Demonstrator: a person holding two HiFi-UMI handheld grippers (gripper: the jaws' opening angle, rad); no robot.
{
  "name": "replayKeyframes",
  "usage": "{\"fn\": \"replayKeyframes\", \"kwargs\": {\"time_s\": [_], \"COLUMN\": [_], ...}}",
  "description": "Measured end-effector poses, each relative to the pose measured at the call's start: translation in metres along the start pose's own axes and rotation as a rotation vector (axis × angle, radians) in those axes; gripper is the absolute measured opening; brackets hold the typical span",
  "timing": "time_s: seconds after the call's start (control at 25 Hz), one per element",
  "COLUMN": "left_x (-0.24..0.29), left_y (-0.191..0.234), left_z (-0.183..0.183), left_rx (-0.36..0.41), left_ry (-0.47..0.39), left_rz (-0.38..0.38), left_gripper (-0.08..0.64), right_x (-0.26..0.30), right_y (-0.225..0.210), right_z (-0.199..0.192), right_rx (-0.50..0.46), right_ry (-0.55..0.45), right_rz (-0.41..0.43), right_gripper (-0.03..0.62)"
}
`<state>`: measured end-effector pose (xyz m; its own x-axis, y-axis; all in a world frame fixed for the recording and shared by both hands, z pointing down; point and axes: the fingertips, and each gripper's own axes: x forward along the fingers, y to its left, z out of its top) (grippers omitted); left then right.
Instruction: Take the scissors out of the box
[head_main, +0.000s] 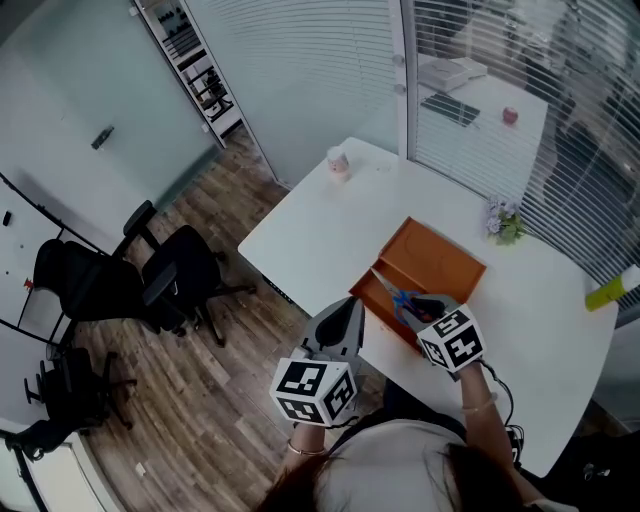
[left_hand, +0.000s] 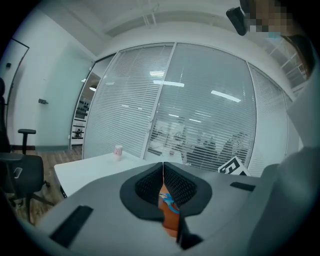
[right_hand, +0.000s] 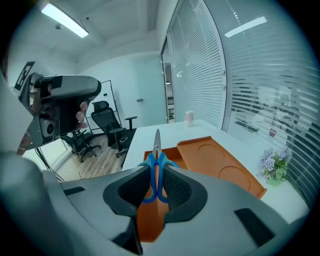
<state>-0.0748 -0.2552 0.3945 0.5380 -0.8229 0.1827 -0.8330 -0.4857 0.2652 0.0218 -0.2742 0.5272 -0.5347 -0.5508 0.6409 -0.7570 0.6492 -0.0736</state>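
The right gripper (right_hand: 156, 172) has its jaws closed on the loops of the blue-handled steel scissors (right_hand: 155, 161), with the blades pointing forward, away from the gripper. The scissors hang over the open tray of the orange rectangular box (right_hand: 215, 159), which sits at the near edge of the white bench (head_main: 300, 230) with its lid folded back. The left gripper (left_hand: 163, 170) hovers just beside the box, off the bench's near edge. Its jaws are pressed together with nothing between them.

The grip is on the handles alone, so the blades could swing down or the loops could slide through the pads if the gripper tilts. A drooping tip might catch the box's wall. Nothing steadies the box, so a snag could drag it over the near edge.
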Motion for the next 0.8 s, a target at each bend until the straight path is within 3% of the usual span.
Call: {"fn": "replayKeyframes", "kwargs": {"time_s": [0.8], "left_x": [-0.030], "left_y": [-0.024], "left_z": [0.006], "left_rx": [0.037], "left_ry": [-0.039], "left_rz": [-0.030], "left_gripper": [0.020], "right_x": [-0.076], "right_y": [0.020], "right_z": [0.042], "right_rx": [0.069], "right_ry": [-0.275], "right_rz": [-0.032], "right_gripper": [0.109]}}
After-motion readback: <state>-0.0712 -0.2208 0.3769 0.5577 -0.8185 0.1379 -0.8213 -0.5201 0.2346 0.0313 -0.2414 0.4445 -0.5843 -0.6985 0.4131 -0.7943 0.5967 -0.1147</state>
